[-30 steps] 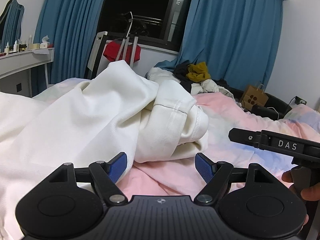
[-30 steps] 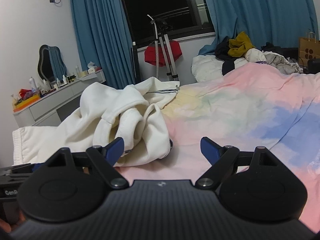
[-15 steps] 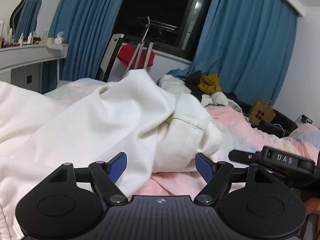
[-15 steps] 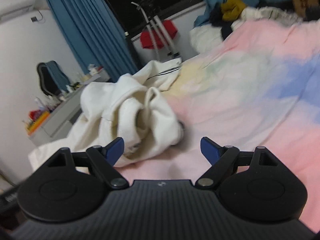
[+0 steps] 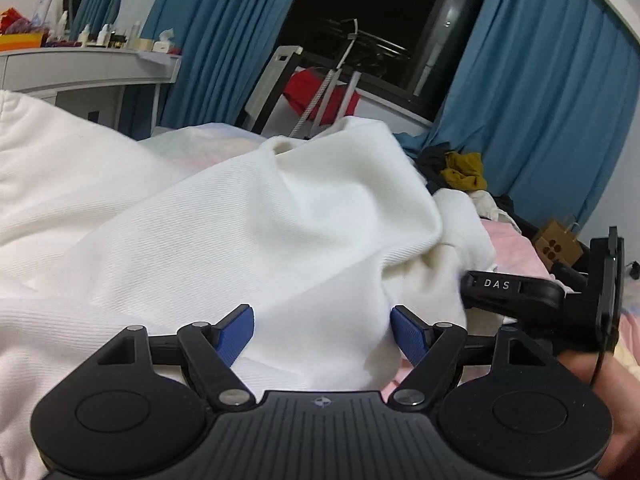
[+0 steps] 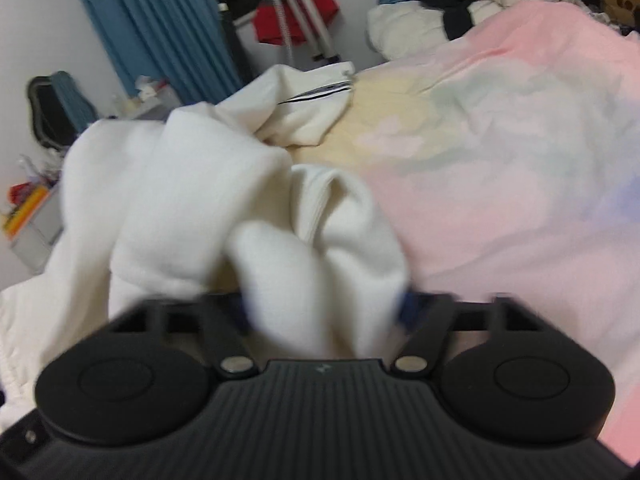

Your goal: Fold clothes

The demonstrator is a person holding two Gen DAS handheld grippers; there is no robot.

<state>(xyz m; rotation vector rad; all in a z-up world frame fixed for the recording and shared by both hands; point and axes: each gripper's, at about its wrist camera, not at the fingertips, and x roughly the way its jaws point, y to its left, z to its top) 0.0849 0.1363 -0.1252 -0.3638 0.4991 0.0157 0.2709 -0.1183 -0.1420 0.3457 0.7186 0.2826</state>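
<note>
Left gripper [image 5: 322,334] is hanging spread over the white garment [image 5: 256,236] | right gripper [image 6: 324,308] is nosing into a bunched fold, blurred, cannot tell whether it is pinching | garment is lying crumpled on the bed [image 6: 500,168], no fold made, everything left | no containers in use
</note>
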